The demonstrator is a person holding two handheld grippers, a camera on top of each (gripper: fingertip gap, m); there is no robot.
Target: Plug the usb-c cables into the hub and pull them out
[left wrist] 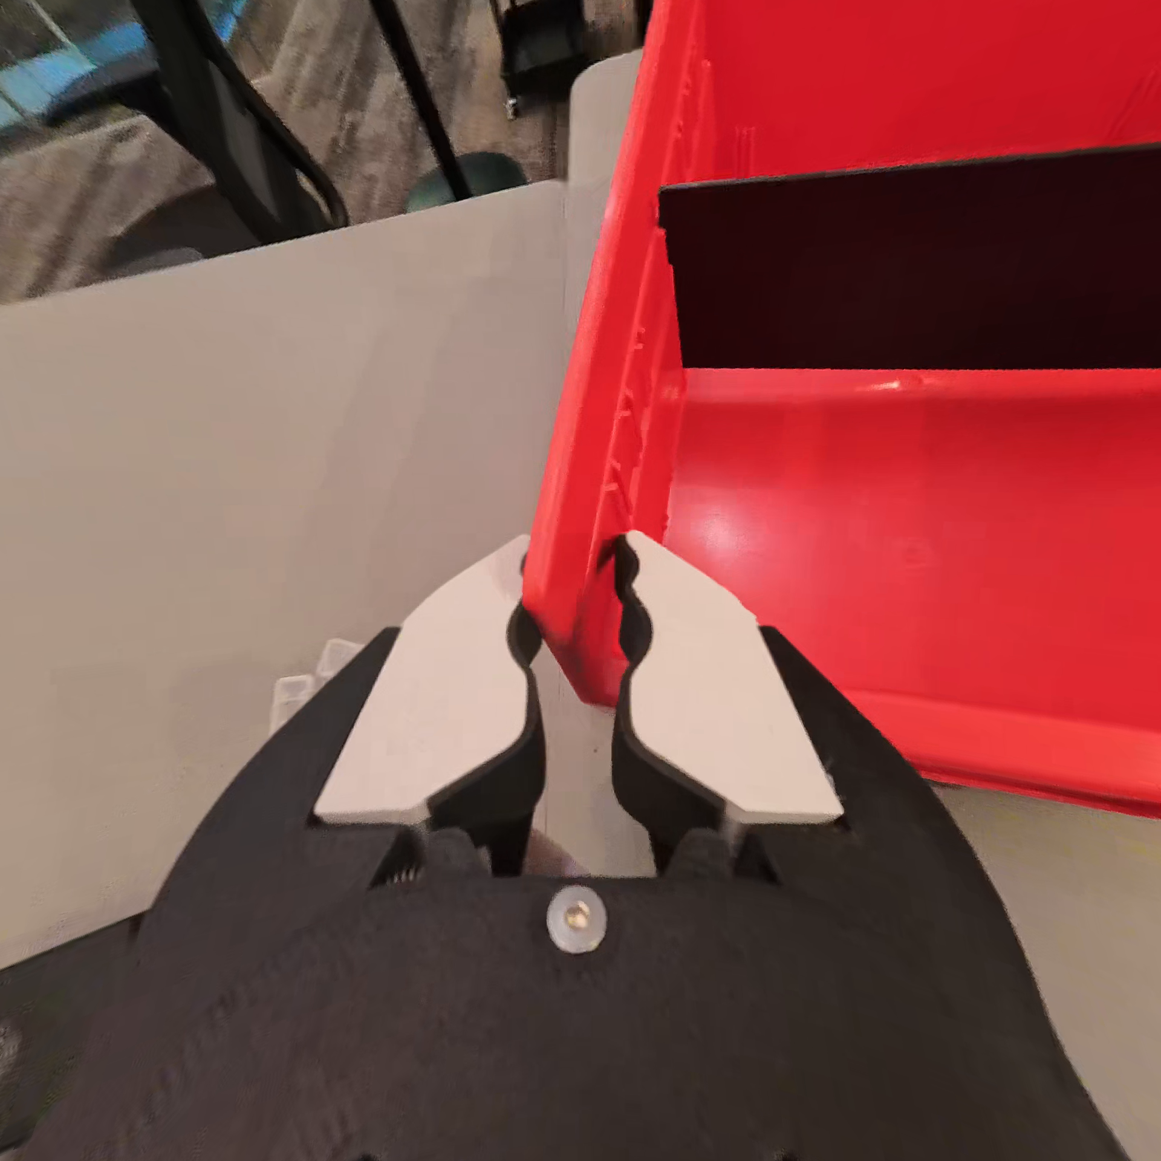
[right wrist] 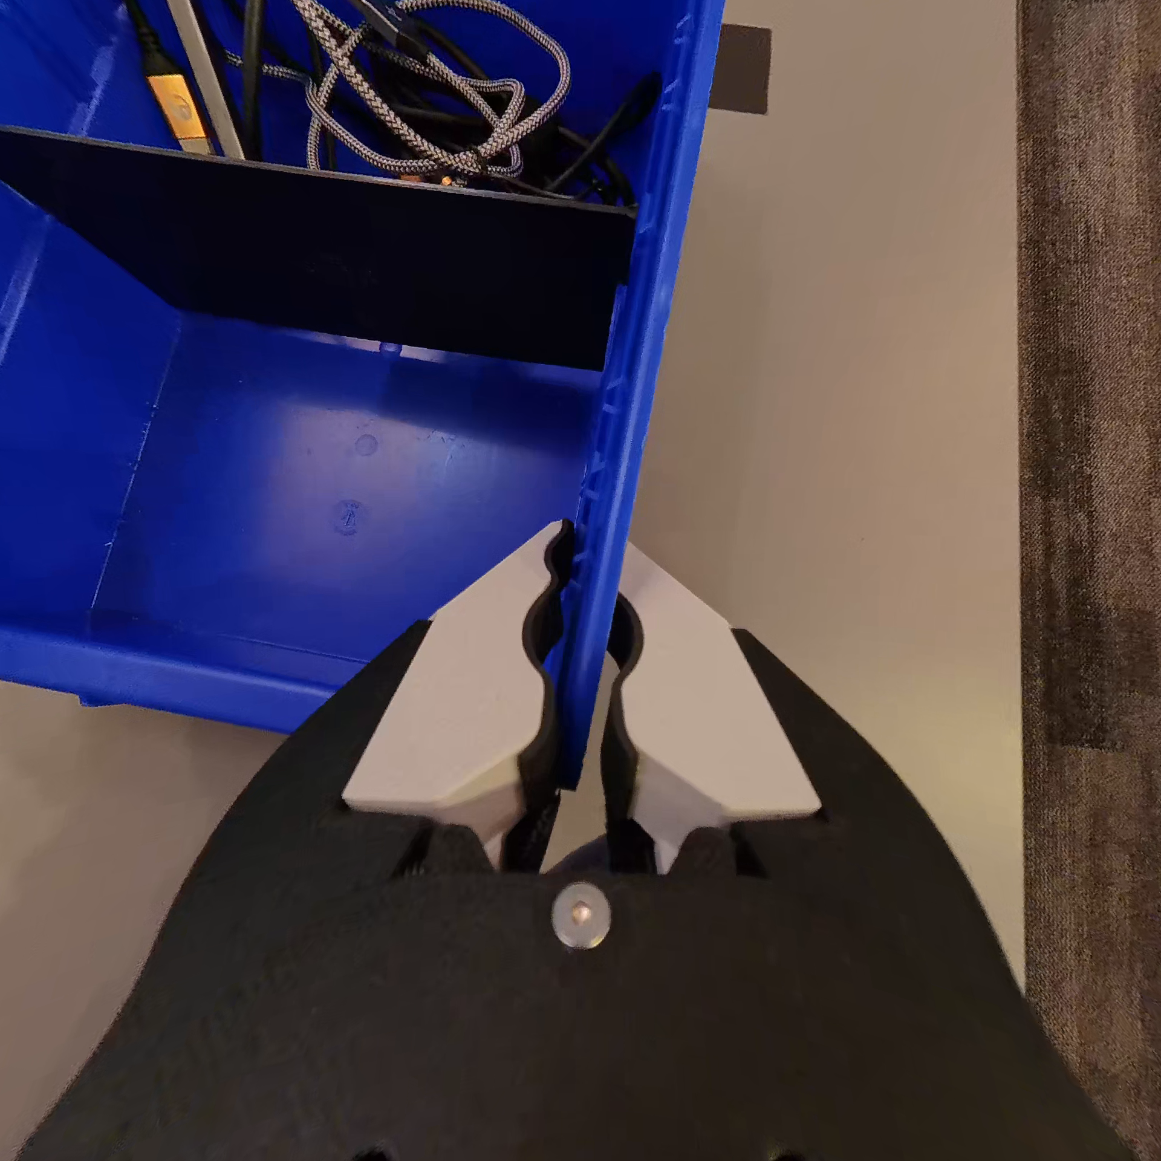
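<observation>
Left hand-held gripper clamped over red bin side wall. Right hand-held gripper pinching blue bin side wall. Usb-c cables tangled behind blue bin's black divider: light, floppy, braided; best gripped at rigid plug. Hub unseen.

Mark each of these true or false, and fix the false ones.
1. The left hand-held gripper straddles the red bin's wall. True.
2. The red bin's near compartment holds cables. False: it is bare.
3. The right hand-held gripper straddles the blue bin's wall. True.
4. The cables lie in the blue bin's near compartment. False: they lie beyond the black divider.
</observation>
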